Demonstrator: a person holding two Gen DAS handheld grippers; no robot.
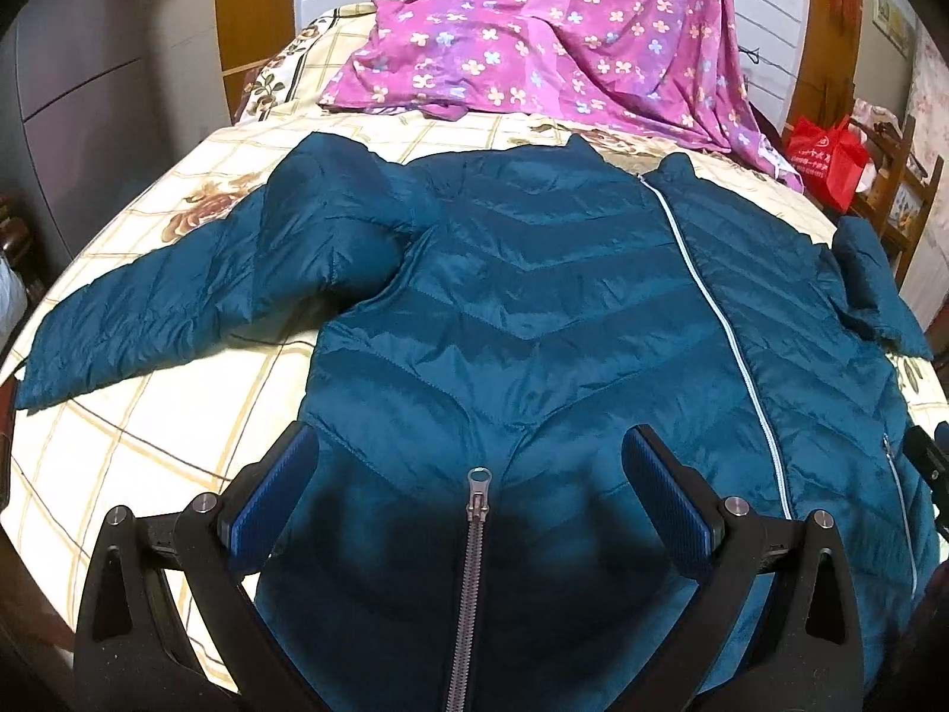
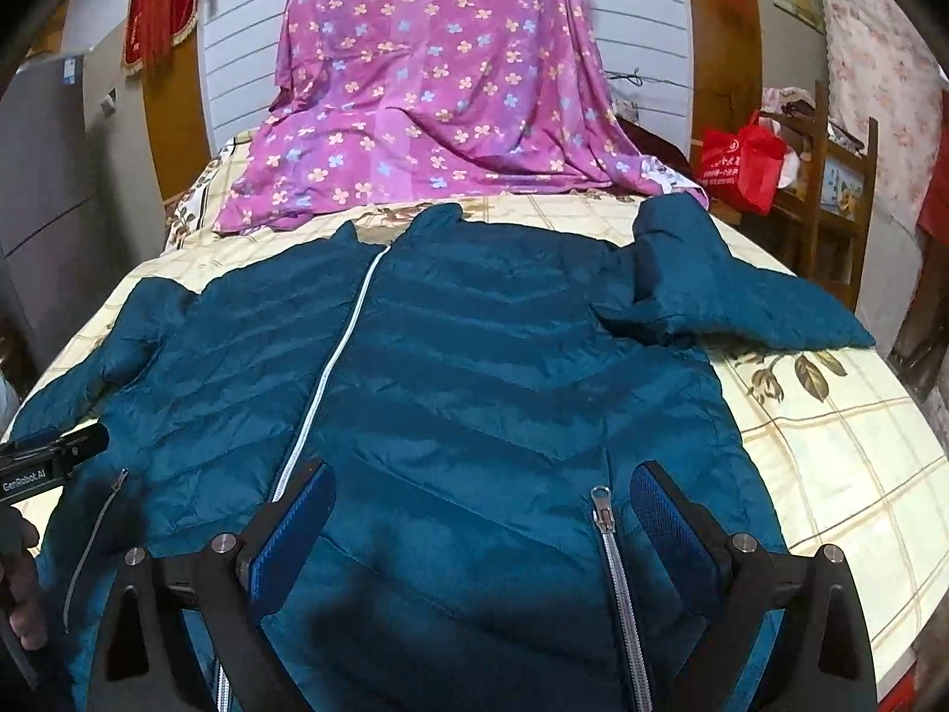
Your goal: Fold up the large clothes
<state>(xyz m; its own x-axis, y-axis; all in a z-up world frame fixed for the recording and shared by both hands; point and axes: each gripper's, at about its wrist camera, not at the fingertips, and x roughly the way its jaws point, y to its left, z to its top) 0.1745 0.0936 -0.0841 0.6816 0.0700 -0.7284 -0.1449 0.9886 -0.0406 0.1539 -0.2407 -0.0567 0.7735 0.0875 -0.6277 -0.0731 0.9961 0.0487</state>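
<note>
The left gripper [image 1: 468, 474] hangs with fingers spread wide over the near hem of a teal puffer jacket [image 1: 534, 296], a pocket zipper [image 1: 474, 510] between them. The right gripper [image 2: 480, 504] is likewise spread apart, holding nothing. The jacket lies flat, front up, on a checked bedspread [image 1: 148, 433]; a purple floral sheet [image 1: 534, 29] drapes at the far end.
</note>
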